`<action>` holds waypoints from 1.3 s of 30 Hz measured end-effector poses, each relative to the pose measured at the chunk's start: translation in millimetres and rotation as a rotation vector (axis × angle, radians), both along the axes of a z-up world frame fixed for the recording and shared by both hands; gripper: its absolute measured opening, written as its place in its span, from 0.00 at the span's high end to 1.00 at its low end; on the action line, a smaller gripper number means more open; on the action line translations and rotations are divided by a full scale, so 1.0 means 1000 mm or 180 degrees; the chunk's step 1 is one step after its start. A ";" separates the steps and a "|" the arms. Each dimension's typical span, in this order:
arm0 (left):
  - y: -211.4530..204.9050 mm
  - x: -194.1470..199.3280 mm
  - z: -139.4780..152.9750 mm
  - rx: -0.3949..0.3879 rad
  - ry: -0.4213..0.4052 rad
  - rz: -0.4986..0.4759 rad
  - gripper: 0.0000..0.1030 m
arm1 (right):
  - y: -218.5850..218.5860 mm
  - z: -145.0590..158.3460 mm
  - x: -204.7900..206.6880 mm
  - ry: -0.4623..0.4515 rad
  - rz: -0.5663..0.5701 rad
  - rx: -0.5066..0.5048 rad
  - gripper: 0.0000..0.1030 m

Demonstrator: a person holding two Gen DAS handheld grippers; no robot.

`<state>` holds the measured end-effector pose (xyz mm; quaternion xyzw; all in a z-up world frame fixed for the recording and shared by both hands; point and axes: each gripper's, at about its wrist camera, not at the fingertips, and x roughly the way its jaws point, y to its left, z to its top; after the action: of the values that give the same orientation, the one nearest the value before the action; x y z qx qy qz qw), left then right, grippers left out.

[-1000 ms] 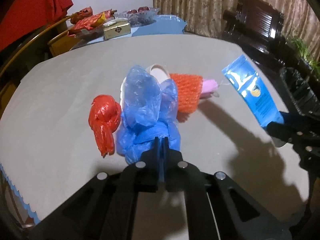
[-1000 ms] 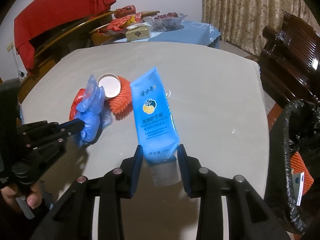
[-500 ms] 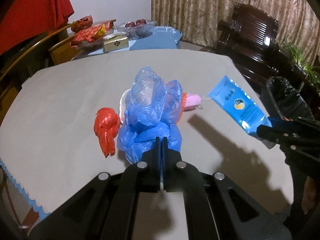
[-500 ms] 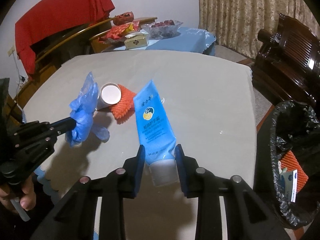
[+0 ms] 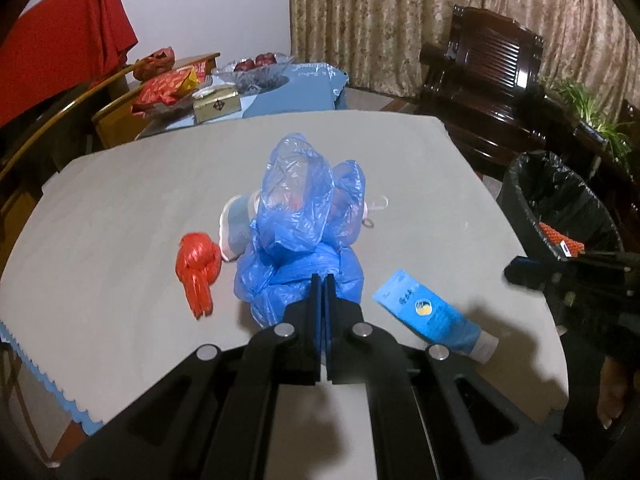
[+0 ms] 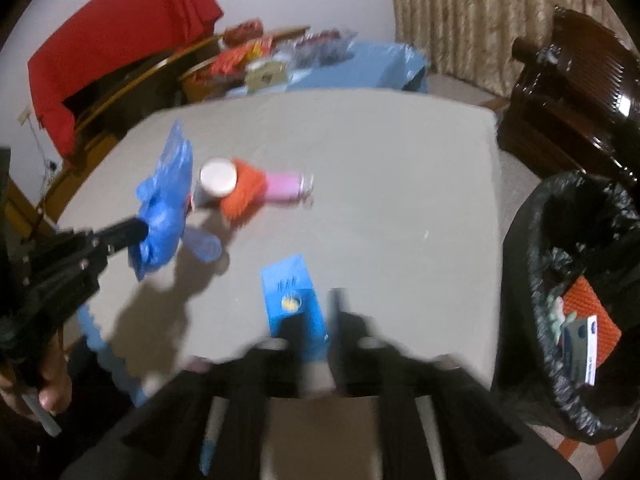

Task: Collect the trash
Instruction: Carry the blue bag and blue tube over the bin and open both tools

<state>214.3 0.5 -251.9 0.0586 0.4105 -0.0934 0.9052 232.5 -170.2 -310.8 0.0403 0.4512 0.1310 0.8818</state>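
Trash partly gathered. Blue plastic bag (image 5: pixel 304 216) pinched in left gripper (image 5: pixel 323 280), fingers pressed together on it, bag lifted above grey table (image 5: pixel 120 208). Blue tube (image 5: pixel 434 316) lying on table near front edge; right gripper (image 6: pixel 318 320) just opened, fingers spread either side of tube, not pressing. Red bag (image 5: pixel 198 266), white cup (image 6: pixel 218 178), orange net (image 6: pixel 244 192) on table. Black bin (image 6: pixel 568 304) at right.

Worktop (image 5: pixel 140 208): plain grey, edged by a light-blue scalloped trim. Plastic bag (image 5: pixel 296 216): translucent blue. Knotted bag (image 5: pixel 198 268): red. Tube (image 5: pixel 428 314): bright blue with a yellow round emblem and grey-white cap. Foam net (image 6: pixel 242 192): orange. Bottle (image 6: pixel 284 186): pink. Bin liner (image 5: pixel 560 196): black. Curtain (image 5: pixel 400 20): beige, patterned.
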 end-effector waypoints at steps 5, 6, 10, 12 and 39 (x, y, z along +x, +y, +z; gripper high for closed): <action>0.005 -0.006 -0.020 -0.0028 0.0122 0.0034 0.99 | 0.018 -0.021 -0.011 0.0071 0.0178 -0.0153 0.38; 0.006 -0.006 -0.024 -0.0036 0.0151 0.0041 0.99 | 0.022 -0.029 -0.010 0.0122 0.0201 -0.0170 0.38; 0.009 -0.006 -0.025 -0.0065 0.0152 0.0049 0.99 | 0.034 -0.049 -0.005 0.0240 0.0272 -0.0309 0.38; 0.010 -0.006 -0.025 -0.0072 0.0154 0.0056 0.99 | 0.039 -0.059 -0.004 0.0298 0.0316 -0.0390 0.54; -0.110 -0.013 0.054 -0.0179 -0.0148 -0.0301 0.99 | -0.109 0.066 -0.032 -0.0384 -0.0632 -0.0034 0.72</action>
<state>201.2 -109.1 -197.6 0.0547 0.3834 -0.1462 0.9103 200.4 -279.4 -245.2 0.0723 0.3918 0.0428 0.9162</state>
